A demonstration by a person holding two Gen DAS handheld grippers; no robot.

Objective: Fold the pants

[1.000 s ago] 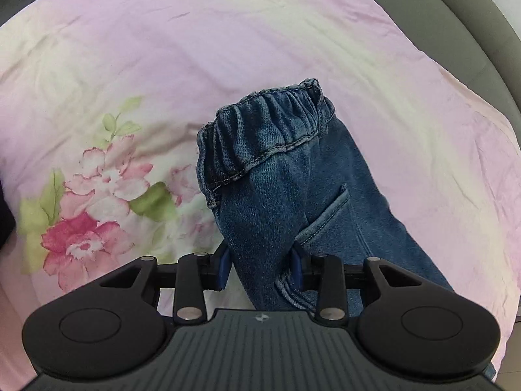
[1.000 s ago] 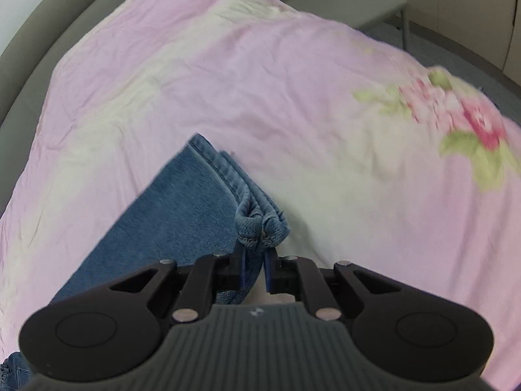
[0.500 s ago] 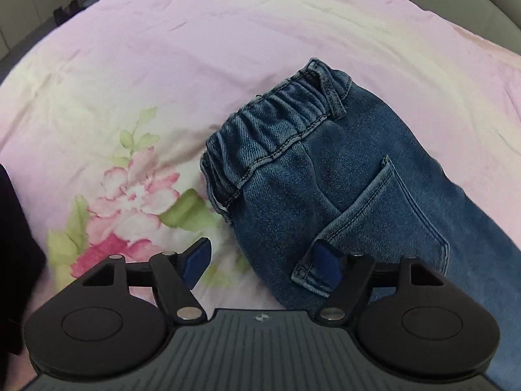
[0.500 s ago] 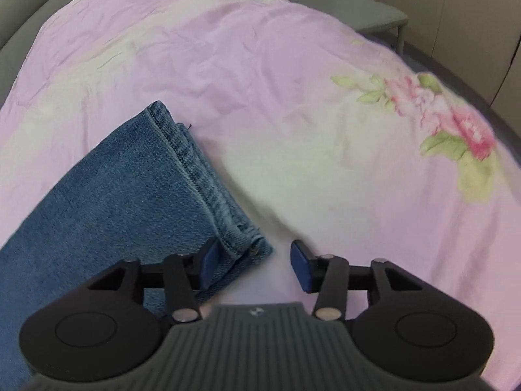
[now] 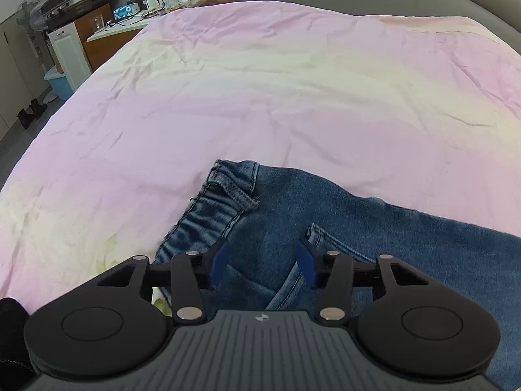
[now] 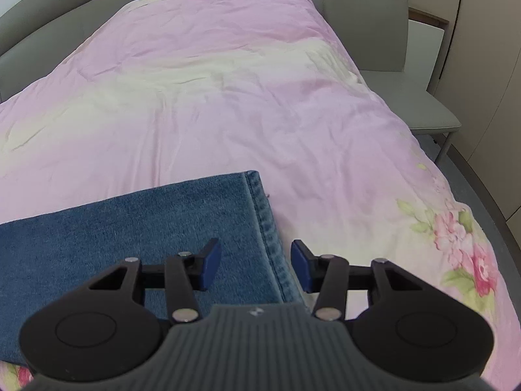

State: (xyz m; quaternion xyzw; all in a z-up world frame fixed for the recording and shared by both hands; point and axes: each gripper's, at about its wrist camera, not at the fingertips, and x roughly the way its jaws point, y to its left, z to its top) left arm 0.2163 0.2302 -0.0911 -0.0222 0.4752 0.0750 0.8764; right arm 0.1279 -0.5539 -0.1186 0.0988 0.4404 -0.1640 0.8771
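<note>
Both grippers have let go of the jeans (image 5: 374, 228) since a second ago, when the left one was pinching the denim below the waistband and the right one was clamped on the bunched hem. Now the left gripper (image 5: 262, 262) hangs over the seat of the jeans with its jaws apart and closing, nothing between the blue pads (image 5: 219, 262), which stand clear above the cloth near the back pocket (image 5: 329, 244). The right gripper (image 6: 252, 262) is likewise parted and empty, straddling the hem (image 6: 265, 224) from above without touching it.

The jeans lie flat near the front edge of the bed, on the pink floral duvet (image 6: 228, 97), stretched sideways with the elastic waistband (image 5: 208, 215) at the left end and the leg hem at the right. They look already halved lengthwise, one leg laid on the other, since a single pocket faces up and the hem appears doubled, though the lower layer is hidden and I cannot be sure. Laying them out straight like this probably sets up a crosswise fold: each gripper sits above one end, well placed to take a fresh grip and bring hem toward waistband.
</note>
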